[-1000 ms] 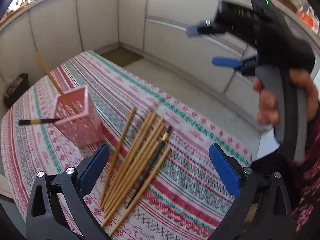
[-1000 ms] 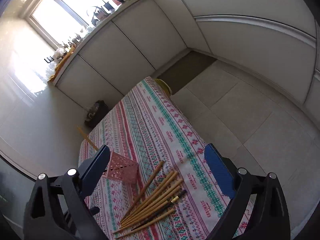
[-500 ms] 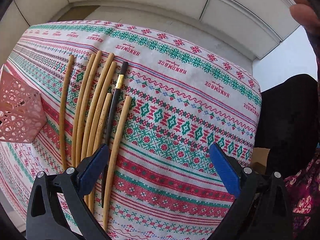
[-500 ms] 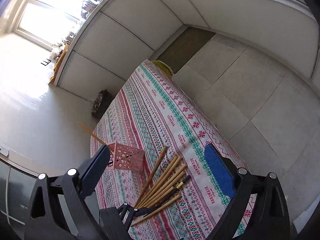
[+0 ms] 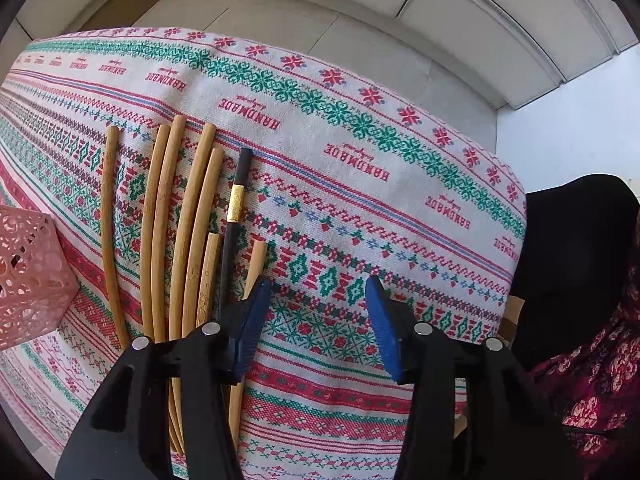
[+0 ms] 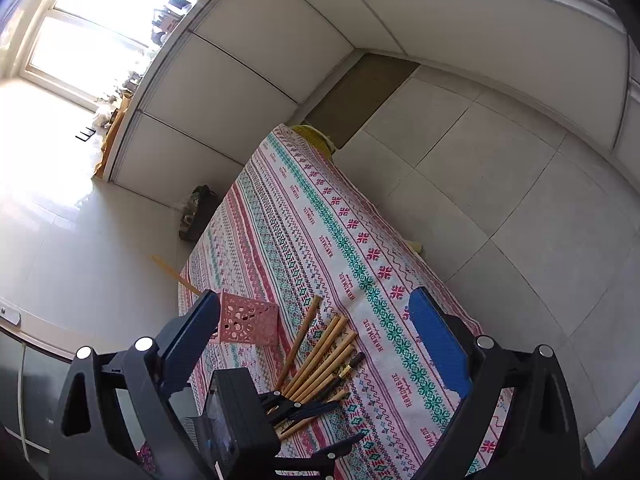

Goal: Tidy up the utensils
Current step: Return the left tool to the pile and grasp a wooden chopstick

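Left wrist view looks straight down on a table covered with a white woven cloth (image 5: pixel 360 168) patterned in red and green bands. A row of long tan bamboo chopsticks (image 5: pixel 160 216) lies side by side on the cloth, and among them is one black chopstick with a gold band (image 5: pixel 237 204). At the left edge stands a pink perforated plastic holder (image 5: pixel 28 276). The left gripper (image 5: pixel 316 320), with blue pads on black arms, hangs over the near ends of the sticks; its jaws have just been closing and now stand about half apart, with only bare cloth between the pads. Its left pad sits over the rightmost bamboo stick, but I cannot tell whether it touches. A dark red patterned sleeve (image 5: pixel 592 380) shows at the right.

Right wrist view shows the same table from higher up. The right gripper (image 6: pixel 316 340) has its jaws spread wide with nothing in them, well above the cloth. The pink holder (image 6: pixel 248 324) has one bamboo stick (image 6: pixel 176 275) leaning out of it, and the loose chopsticks (image 6: pixel 320 356) lie just beside it.
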